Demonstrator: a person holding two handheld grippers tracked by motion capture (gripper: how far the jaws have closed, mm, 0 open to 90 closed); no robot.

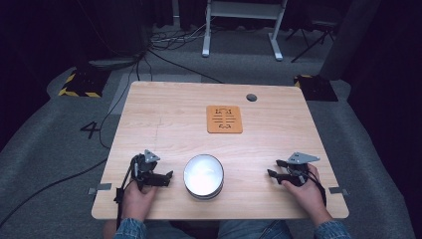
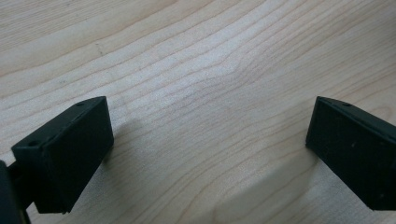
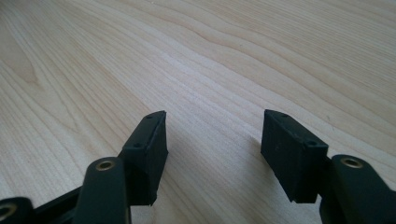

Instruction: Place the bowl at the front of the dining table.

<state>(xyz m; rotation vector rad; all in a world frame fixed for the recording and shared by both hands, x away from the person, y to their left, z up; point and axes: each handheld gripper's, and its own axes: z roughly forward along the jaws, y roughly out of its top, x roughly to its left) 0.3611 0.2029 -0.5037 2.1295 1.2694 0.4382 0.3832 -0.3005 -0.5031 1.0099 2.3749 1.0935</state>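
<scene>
Both grippers rest low at the near edge of the pale wooden surface (image 1: 164,109), one on each side of the round white bowl with a dark outer wall (image 1: 203,176). In the high view, the left gripper (image 1: 168,178) points toward the bowl from just beside it, and its own view shows the two black jaws spread wide with only bare wood grain between them. The right gripper (image 1: 274,168) lies farther from the bowl, also aimed inward; its jaws stand spread as well, with nothing held between them. The bowl sits upright near the front edge of the surface, midway between the two hands, and neither gripper touches it. A square orange mat with dark printed markings (image 1: 224,119) lies well apart from the bowl, toward the far side of the surface. Judging from this layout, the work has not yet begun: no grasp is made, the bowl is untouched, and approach, closure and any transfer all remain to be done.
</scene>
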